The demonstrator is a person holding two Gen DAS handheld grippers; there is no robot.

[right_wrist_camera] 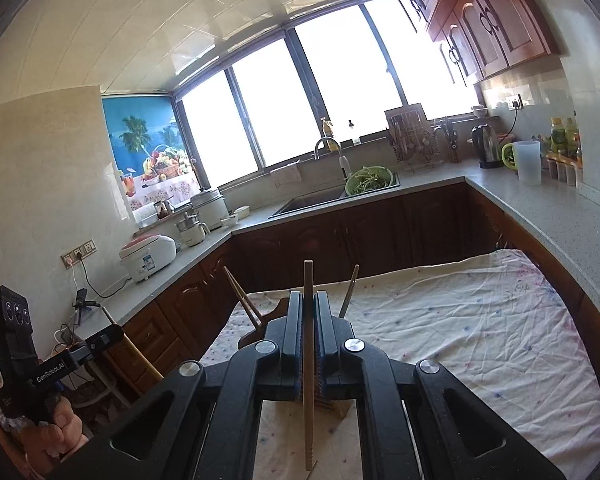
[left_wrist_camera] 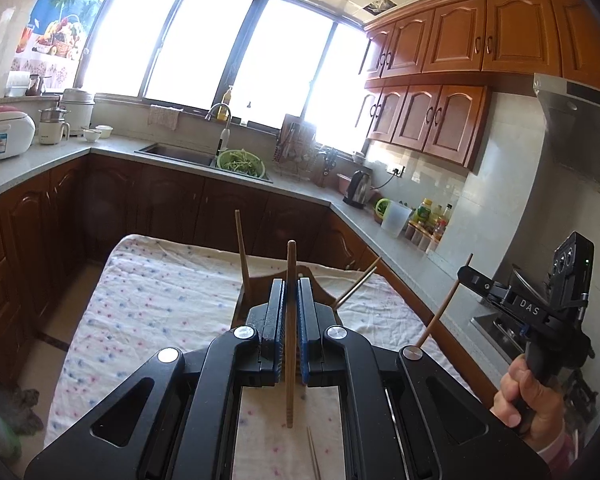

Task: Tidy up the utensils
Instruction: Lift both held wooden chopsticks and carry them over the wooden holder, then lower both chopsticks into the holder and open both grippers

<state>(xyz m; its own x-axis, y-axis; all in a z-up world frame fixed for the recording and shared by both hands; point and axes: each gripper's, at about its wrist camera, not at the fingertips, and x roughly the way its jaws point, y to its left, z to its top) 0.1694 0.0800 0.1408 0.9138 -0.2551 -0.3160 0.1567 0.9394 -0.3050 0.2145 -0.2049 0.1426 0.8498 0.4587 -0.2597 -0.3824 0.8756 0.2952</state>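
A: Chopsticks, one per tool. The left gripper is clamped on a wooden chopstick; the right gripper pinches another chopstick.

B: Step?

A: Carrying, I'd judge. Next, lower both tips into the wooden holder at twelve o'clock, beside those already leaning there.

B: Surface?

A: Dotted cloth over a table; kitchen counter around, sink beyond.

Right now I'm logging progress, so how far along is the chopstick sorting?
Partly done: several chopsticks already stand in the wooden holder. In hand: the left gripper and the right gripper each clamp one chopstick. Left: one loose chopstick on the cloth.
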